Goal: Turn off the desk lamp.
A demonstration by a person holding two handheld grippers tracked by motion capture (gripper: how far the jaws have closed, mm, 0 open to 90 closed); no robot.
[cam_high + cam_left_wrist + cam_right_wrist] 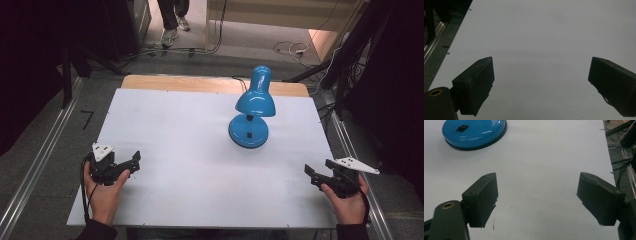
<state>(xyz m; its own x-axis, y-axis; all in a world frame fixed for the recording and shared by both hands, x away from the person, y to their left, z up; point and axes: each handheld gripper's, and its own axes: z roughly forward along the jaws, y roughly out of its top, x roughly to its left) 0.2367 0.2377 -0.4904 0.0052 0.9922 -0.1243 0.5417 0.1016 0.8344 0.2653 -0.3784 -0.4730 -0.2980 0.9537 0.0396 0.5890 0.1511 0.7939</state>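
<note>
Lamp [252,107] of glossy blue, with a rounded bell-shaped shade tilted down over a flat round base, stands upright toward the far right of the table [180,150]. A short dark neck joins shade to base, and a small black switch sits on top of the base; in the right gripper view the base [474,132] shows a black rim around its lower edge. The table top is a smooth, matt white board with a strip of bare wood along its far edge.

Each gripper is blocky black plastic with a grey three-cornered plate on top. The left gripper [131,162] rests at the near left of the board, its jaws spread wide with bare board between them. The right gripper [311,174] sits at the near right edge, likewise wide open and empty, well apart from the lamp.

Around the table lies a grey floor with metal rails down both sides, loose cables, and a person's legs [172,20] standing beyond the far edge.
</note>
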